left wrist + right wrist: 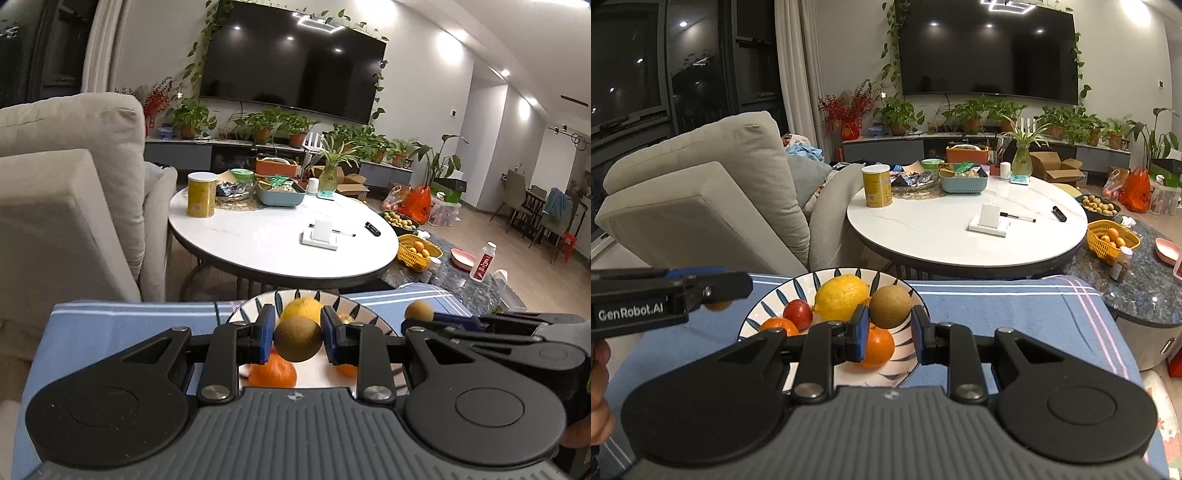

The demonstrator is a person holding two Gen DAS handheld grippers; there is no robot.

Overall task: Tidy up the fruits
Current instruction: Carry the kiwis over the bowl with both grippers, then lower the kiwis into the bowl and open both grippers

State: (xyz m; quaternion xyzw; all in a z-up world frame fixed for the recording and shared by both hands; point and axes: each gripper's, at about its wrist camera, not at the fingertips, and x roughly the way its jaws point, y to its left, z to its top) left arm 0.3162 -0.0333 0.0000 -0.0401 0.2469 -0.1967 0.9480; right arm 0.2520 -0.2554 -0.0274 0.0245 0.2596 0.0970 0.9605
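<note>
Holding one brown fruit (297, 340) each, two tongs (889, 334), one plate (768, 302).

Two round brown fruits (297, 340) (890, 306) are held up above a white bowl with blue stripes (768, 306). Inside lie a yellow lemon (840, 297), a red fruit (798, 314) and oranges (879, 347).
</note>
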